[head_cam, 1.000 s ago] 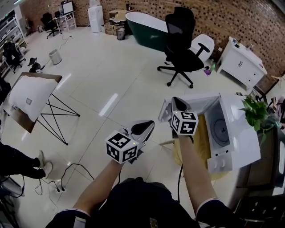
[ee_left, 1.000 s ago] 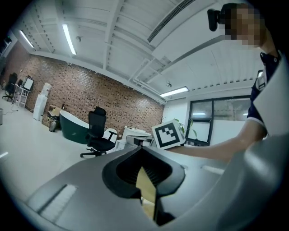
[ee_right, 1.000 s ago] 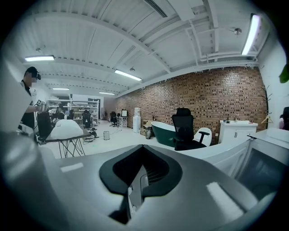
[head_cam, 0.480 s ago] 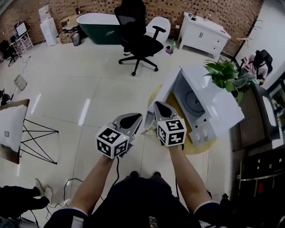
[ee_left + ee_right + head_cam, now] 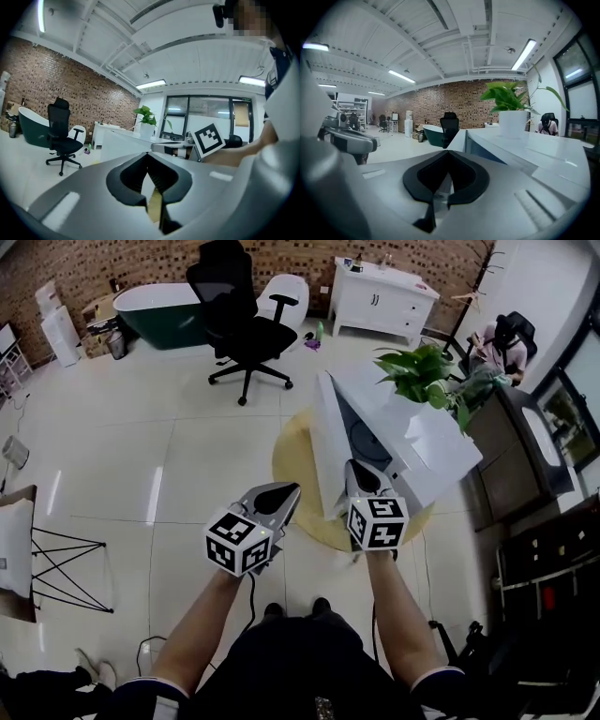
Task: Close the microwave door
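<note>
A brick wall runs along the far side of a glossy white tile floor. Against it stand a dark green bathtub and a white cabinet, with a black office chair in front. A round yellow rug lies mid-floor. Tube lights line the white ceiling, and windows fill one side.
</note>
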`<state>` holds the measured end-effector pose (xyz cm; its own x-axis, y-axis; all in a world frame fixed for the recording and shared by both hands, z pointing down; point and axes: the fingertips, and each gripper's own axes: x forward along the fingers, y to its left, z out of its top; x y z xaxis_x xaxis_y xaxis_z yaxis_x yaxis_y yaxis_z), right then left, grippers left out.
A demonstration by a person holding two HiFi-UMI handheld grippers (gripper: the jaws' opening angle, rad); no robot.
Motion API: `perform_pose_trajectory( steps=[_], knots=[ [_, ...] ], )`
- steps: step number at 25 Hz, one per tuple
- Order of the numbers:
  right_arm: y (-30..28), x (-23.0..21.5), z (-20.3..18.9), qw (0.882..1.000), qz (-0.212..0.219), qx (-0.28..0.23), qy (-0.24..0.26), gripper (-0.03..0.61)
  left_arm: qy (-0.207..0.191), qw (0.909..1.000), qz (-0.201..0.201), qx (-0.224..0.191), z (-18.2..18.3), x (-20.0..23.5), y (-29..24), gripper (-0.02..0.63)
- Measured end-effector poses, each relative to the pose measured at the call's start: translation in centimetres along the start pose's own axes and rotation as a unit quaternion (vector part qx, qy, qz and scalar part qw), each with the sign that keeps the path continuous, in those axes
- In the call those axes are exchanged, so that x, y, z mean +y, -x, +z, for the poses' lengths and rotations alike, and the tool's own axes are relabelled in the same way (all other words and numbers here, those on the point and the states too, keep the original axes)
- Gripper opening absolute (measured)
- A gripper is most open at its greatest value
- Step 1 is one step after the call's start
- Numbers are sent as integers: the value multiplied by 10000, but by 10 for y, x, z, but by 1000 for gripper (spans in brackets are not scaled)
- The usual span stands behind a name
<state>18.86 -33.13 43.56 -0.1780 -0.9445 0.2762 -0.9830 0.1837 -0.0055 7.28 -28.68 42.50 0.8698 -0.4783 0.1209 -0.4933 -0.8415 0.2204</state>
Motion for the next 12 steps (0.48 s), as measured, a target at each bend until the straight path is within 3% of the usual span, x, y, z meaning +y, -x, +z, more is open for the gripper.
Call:
perform_pose_trajectory(
  steps=[7,12],
  knots=[
    [10,-46,1,9991,-391,44,-126,2,-34,9991,-409,109,-1,-24,-32,12],
    [46,-48,2,9969,-679,-193,-355,2,-43,9985,-522,185,-5,-29,-43,12]
  ],
)
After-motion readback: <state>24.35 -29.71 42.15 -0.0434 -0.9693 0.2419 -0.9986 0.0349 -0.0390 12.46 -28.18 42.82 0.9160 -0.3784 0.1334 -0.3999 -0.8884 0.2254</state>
